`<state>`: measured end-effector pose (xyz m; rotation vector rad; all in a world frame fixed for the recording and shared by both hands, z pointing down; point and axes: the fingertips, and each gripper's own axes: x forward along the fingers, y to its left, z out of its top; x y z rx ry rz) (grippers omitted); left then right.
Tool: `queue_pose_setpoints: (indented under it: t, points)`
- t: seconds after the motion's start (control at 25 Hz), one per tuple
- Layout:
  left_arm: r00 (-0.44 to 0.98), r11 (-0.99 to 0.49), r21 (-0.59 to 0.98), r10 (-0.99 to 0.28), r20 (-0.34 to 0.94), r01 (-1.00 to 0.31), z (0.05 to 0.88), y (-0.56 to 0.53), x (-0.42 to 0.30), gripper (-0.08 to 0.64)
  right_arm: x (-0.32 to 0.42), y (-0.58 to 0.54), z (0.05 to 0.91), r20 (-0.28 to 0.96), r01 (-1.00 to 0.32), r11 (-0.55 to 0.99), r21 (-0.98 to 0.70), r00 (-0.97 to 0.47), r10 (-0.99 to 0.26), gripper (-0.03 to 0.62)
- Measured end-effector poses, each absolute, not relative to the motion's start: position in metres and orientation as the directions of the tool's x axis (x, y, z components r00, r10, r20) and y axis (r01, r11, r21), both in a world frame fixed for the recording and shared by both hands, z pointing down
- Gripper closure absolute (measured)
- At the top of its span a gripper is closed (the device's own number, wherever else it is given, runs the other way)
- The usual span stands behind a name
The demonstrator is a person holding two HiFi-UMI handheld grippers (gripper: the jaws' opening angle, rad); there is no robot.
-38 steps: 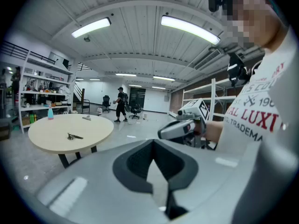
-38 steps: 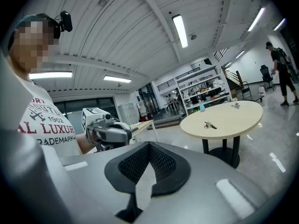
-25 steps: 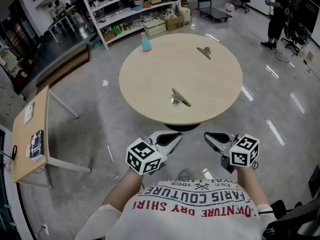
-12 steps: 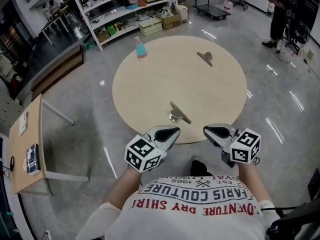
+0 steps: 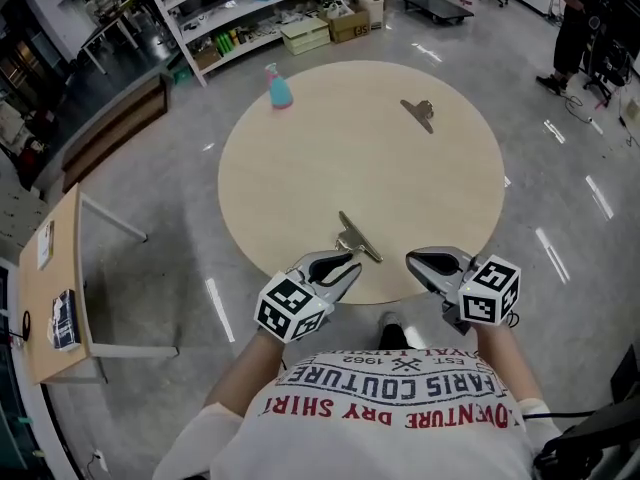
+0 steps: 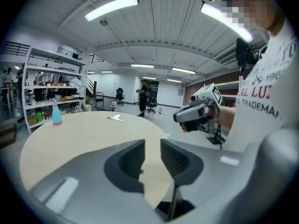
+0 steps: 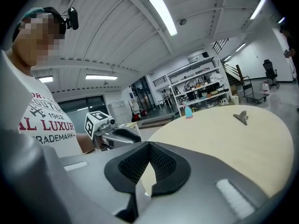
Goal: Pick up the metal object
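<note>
A metal clip (image 5: 357, 238) lies near the front edge of the round beige table (image 5: 300, 168). A second metal clip (image 5: 418, 111) (image 6: 114, 119) (image 7: 241, 117) rests at the far right of the tabletop. My left gripper (image 5: 349, 265) (image 6: 152, 146) hovers at the table's near edge, just short of the near clip and slightly left of it. Its jaws are opening, a narrow gap shows, and nothing is between them. My right gripper (image 5: 413, 260) (image 7: 149, 146) is held level with it to the right, its jaws shut and empty.
A blue spray bottle (image 5: 280, 88) (image 6: 56, 115) (image 7: 188, 110) stands at the table's far left. A small wooden desk (image 5: 50, 298) sits to the left, shelving (image 5: 250, 8) stands beyond the table, and a person (image 5: 580, 28) stands far right.
The person has stepped up to the table, so both grippers have gone from over the floor to its near edge. The left jaws have parted a little.
</note>
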<state>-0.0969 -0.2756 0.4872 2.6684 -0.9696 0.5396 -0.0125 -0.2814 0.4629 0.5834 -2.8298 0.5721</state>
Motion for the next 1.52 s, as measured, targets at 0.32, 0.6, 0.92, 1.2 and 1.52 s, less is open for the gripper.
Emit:
queue_pose_setpoints:
  t: [0.32, 0.6, 0.92, 1.2, 1.52]
  points:
    - [0.580, -0.724, 0.006, -0.548, 0.603, -0.690, 0.580, -0.344, -0.114, 0.255, 0.007, -0.316, 0.481, 0.295, -0.443, 0.816, -0.372, -0.889, -0.349, 0.591]
    - [0.510, -0.767, 0.007, -0.420, 0.751, -0.642, 0.667, -0.369, -0.119, 0.210, 0.014, -0.337, 0.493, 0.326, -0.449, 0.800, -0.397, -0.884, -0.335, 0.591]
    - [0.488, -0.774, 0.013, -0.386, 0.782, -0.633, 0.690, -0.368, -0.118, 0.243, 0.009, -0.347, 0.498, 0.330, -0.432, 0.796, -0.424, -0.892, -0.308, 0.591]
    - [0.487, -0.770, 0.010, -0.393, 0.780, -0.638, 0.692, -0.365, -0.124, 0.279, 0.006, -0.341, 0.504, 0.338, -0.434, 0.790, -0.434, -0.891, -0.304, 0.591]
    - [0.492, -0.742, -0.006, -0.450, 0.745, -0.671, 0.674, -0.368, -0.122, 0.281, 0.013, -0.339, 0.501, 0.337, -0.447, 0.787, -0.426, -0.885, -0.321, 0.591]
